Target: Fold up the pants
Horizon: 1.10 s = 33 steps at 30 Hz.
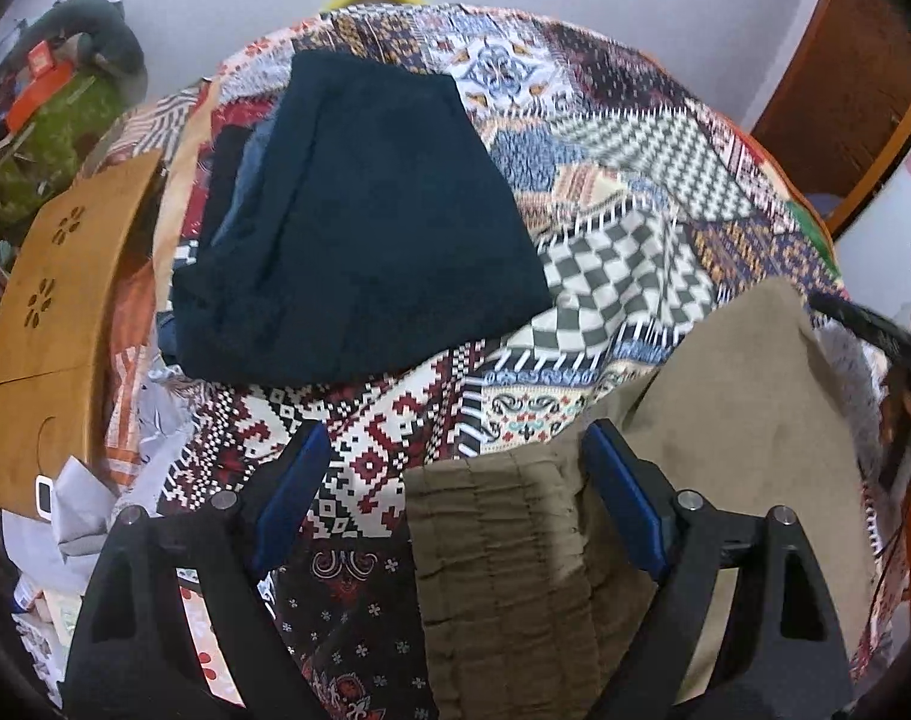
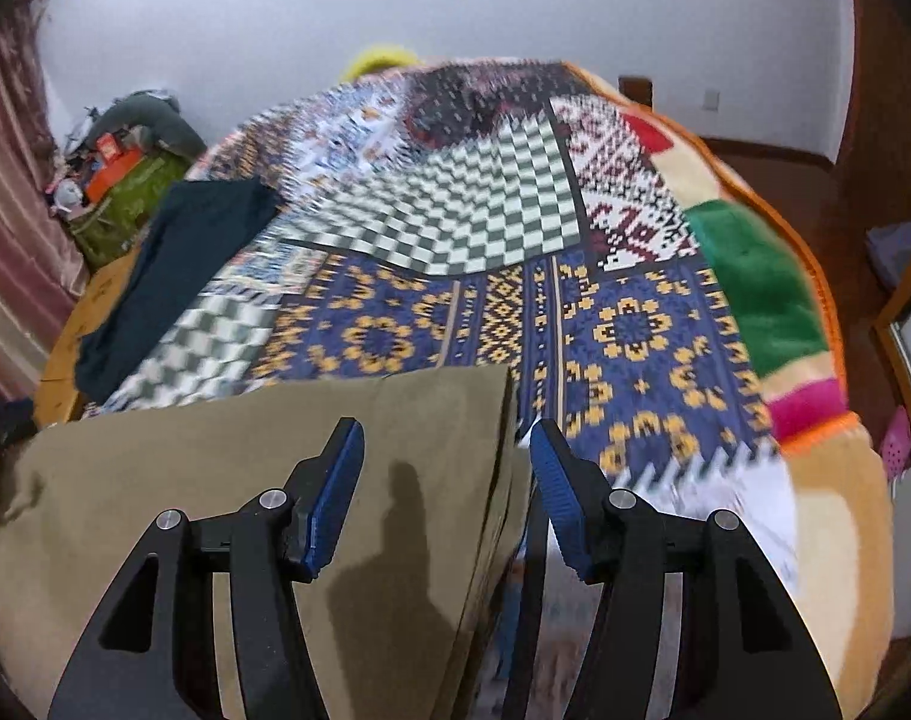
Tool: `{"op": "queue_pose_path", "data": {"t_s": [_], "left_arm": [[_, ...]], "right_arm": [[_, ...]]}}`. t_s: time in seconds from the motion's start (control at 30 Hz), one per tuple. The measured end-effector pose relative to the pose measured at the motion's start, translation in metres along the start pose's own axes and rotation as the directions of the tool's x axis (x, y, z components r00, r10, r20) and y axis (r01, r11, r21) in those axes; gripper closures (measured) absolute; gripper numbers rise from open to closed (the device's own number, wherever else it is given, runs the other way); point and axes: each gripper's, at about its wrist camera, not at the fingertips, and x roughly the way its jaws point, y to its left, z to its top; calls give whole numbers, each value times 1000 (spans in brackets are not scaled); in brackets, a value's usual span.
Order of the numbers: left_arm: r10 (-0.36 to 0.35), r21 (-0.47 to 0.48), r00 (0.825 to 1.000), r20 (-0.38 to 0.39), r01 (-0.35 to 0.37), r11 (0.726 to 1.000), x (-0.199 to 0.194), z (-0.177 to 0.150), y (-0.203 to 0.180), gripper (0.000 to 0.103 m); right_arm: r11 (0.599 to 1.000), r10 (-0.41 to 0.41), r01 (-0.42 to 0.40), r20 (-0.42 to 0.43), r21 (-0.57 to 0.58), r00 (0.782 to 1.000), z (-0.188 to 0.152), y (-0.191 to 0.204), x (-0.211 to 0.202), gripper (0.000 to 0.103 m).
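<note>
Khaki-brown pants (image 1: 725, 420) lie on the patterned bedspread (image 1: 605, 168), their gathered waistband (image 1: 497, 552) near the front edge. My left gripper (image 1: 455, 456) is open above the waistband, with the waistband's left corner between the jaws and nothing held. In the right wrist view the pants (image 2: 275, 450) lie flat with a straight edge at the right. My right gripper (image 2: 446, 450) is open over that right edge and holds nothing.
A folded dark navy garment (image 1: 359, 228) lies on the bedspread behind the pants; it also shows in the right wrist view (image 2: 173, 276). A wooden board (image 1: 53, 324) and clutter lie left of the bed. A wooden door (image 1: 845, 78) stands at the right.
</note>
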Motion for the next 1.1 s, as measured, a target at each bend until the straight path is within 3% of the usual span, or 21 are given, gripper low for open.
{"op": "queue_pose_path", "data": {"t_s": [0.13,0.27,0.37,0.5,0.57,0.7,0.83,0.93,1.0,1.1], "left_arm": [[-31,-18,999,-7,31,999,8,-6,3,12],[-66,-21,998,-2,66,998,12,-12,5,15],[-102,-43,995,17,102,994,10,-15,9,30],[-95,-101,994,48,100,990,7,-18,18,33],[-38,-134,997,67,47,990,4,-21,24,35],[-68,-153,996,59,77,985,5,-23,30,35],[-31,-105,997,64,38,994,-7,-20,22,35],[-9,-59,997,81,14,998,-20,-19,13,35],[16,-25,995,103,-14,1000,-31,-18,6,34],[26,12,990,137,-28,1000,-47,-16,-3,34]], "right_arm": [[1000,-26,26,-49,-6,998,10,-6,31,60],[998,-48,44,-98,-41,994,9,-6,51,90],[993,-81,72,-104,-92,991,7,-3,55,93],[989,-113,101,-114,-104,987,6,-6,56,103],[990,-116,106,-115,-92,987,6,-8,59,103],[990,-123,114,-120,-78,985,8,-9,62,103],[990,-122,112,-122,-84,985,11,-4,55,99],[991,-120,115,-76,-61,990,12,0,36,97],[994,-97,96,-23,-50,995,13,5,14,89],[995,-71,72,22,-72,997,14,18,-13,84]]}}
